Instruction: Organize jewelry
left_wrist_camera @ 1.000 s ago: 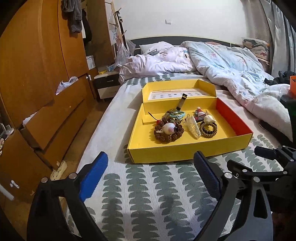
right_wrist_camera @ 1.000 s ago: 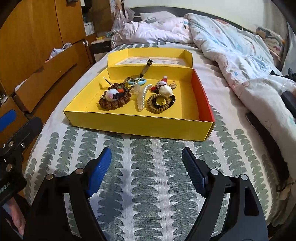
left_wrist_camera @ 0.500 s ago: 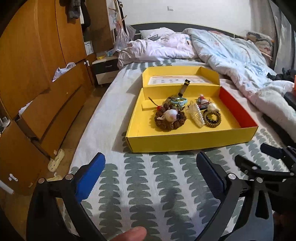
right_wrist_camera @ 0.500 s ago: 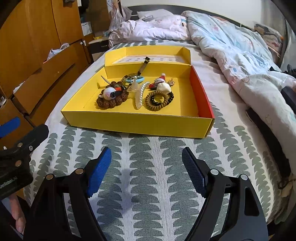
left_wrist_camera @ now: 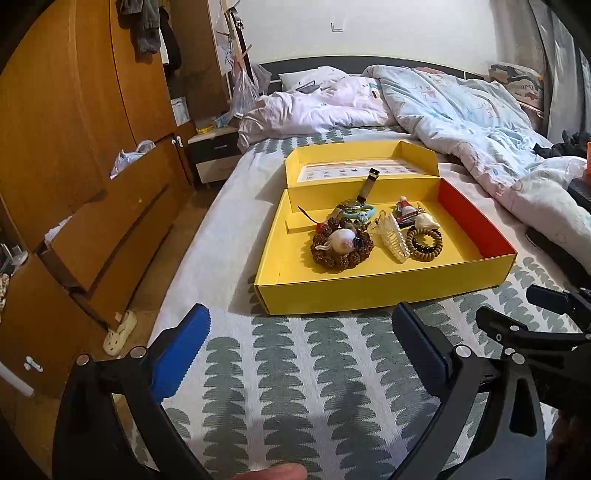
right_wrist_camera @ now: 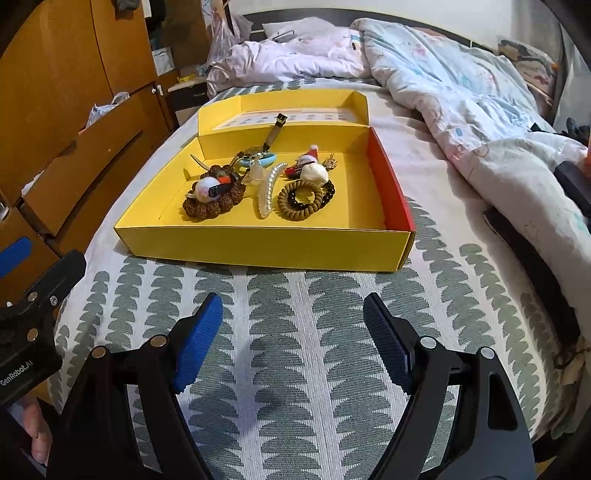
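left gripper: fingers released, grasping nothing | right gripper: fingers released, grasping nothing | yellow box with jewelry on bed, far of both

Bedroom, indoor light.
A bed with a leaf-print sheet; left of it a wooden wardrobe, at its head a white wall.

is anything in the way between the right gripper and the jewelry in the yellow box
Only the yellow box's near wall stands between the open right gripper and the jewelry pile. Bare bedspread lies before it, so going over the wall looks clear.
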### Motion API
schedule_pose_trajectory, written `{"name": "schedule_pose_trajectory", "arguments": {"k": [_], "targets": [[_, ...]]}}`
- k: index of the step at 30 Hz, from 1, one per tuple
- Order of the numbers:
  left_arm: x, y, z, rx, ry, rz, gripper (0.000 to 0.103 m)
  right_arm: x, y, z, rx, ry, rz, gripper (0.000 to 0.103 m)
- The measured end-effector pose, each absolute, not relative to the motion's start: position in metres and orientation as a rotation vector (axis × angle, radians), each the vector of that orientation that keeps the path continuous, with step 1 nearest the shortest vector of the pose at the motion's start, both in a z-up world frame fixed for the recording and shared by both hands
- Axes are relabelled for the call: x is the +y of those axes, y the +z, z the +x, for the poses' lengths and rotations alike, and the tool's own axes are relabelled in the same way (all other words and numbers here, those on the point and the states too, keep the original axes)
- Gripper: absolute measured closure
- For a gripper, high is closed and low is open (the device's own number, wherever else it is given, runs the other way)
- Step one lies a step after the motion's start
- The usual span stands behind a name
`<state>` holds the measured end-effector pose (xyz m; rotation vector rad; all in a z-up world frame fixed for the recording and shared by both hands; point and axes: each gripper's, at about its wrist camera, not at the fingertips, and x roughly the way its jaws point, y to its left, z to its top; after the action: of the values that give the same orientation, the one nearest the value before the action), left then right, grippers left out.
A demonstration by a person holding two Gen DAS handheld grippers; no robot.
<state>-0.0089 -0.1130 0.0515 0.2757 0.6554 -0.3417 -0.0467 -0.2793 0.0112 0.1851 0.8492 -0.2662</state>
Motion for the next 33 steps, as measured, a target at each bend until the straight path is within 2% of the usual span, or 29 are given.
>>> {"name": "schedule_pose_trajectory", "arguments": {"k": [33], "targets": [[-0.1146,0.0561,-0.0119,0.651,-0.356,0.27,0.006,-0.2813,0.0163,-0.0489,0.831,-0.295,0.187,0.023]]}}
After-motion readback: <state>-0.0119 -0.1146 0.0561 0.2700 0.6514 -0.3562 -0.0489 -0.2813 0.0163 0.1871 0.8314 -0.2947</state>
